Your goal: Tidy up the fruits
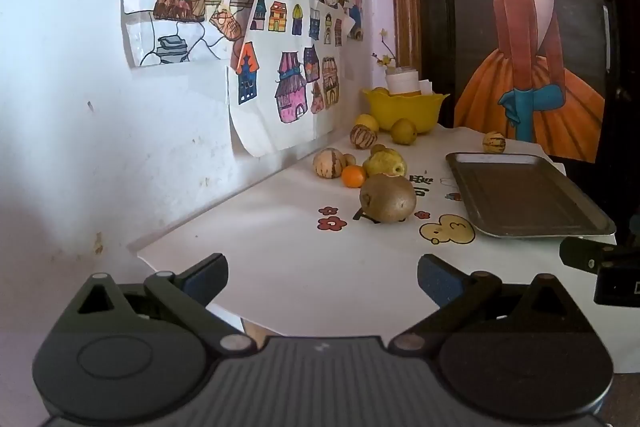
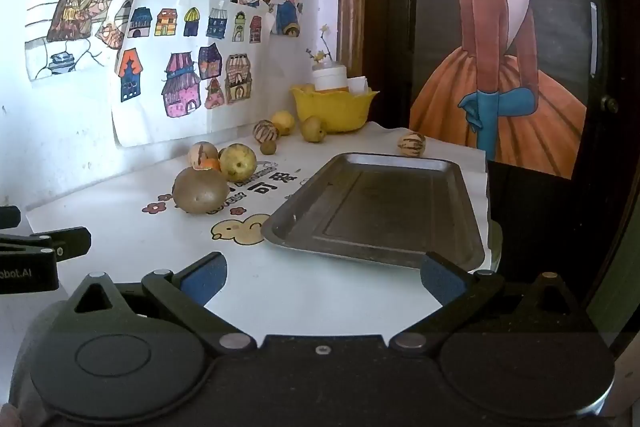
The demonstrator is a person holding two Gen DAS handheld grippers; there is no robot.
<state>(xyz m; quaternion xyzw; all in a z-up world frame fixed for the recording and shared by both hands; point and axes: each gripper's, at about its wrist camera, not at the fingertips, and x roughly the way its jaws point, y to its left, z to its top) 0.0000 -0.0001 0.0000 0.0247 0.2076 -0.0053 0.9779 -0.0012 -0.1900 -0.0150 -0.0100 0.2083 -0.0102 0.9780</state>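
Note:
A brown kiwi (image 1: 388,198) lies nearest on the white table, also in the right wrist view (image 2: 200,195). Behind it sit an orange mandarin (image 1: 353,176), a yellow-green pear (image 1: 386,163) and a striped melon-like fruit (image 1: 327,163). More fruits lie near a yellow bowl (image 1: 404,110). One striped fruit (image 2: 411,144) sits behind the empty metal tray (image 2: 380,211). My left gripper (image 1: 322,281) is open and empty at the table's near edge. My right gripper (image 2: 322,277) is open and empty, just before the tray's near rim.
Children's drawings (image 1: 280,99) hang on the white wall at left. A white jar with a flower (image 1: 402,81) stands in the bowl. A dark panel with a painted girl (image 1: 532,59) rises behind the table. The table's right edge is beside the tray.

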